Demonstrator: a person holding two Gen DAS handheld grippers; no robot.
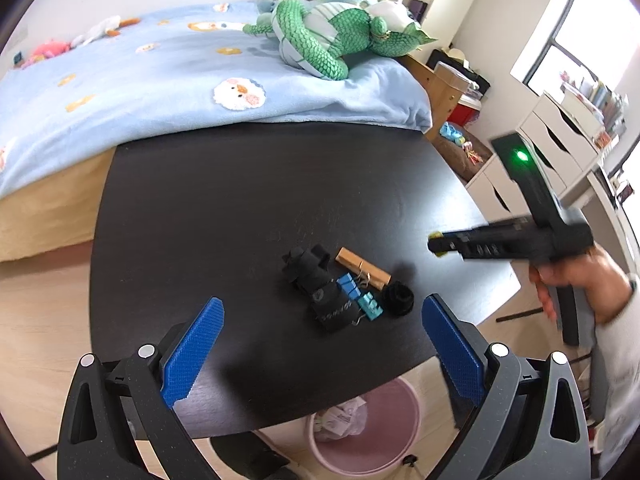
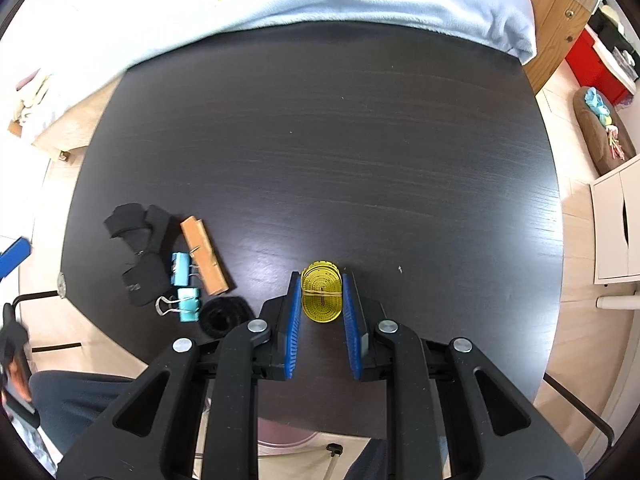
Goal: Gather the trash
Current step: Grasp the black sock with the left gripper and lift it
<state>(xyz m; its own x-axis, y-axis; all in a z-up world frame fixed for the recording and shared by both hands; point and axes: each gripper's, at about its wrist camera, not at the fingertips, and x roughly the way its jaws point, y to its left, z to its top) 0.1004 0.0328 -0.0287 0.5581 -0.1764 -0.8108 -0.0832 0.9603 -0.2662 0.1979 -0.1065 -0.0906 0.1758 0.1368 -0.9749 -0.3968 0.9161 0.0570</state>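
Gripping a rolled yellow tape measure [image 2: 321,296] above the table [image 2: 320,140].
The right gripper [image 2: 321,300] held the roll between its blue fingers [image 2: 295,300]; the left gripper [image 1: 320,320] stood open over the black strap [image 1: 320,292]. The pink bin [image 1: 384,432] sat below the table edge. Risk: the round roll, held only at its sides, could slip or unwind during transfer.

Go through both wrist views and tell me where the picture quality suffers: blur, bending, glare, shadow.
Left wrist view: the right gripper and the hand holding it are motion-blurred; the table edge bows strongly; the window is blown out white. Right wrist view: sharp in the middle, where the yellow roll sits between the fingers; the blanket is overexposed; a soft sheen lies on the tabletop.
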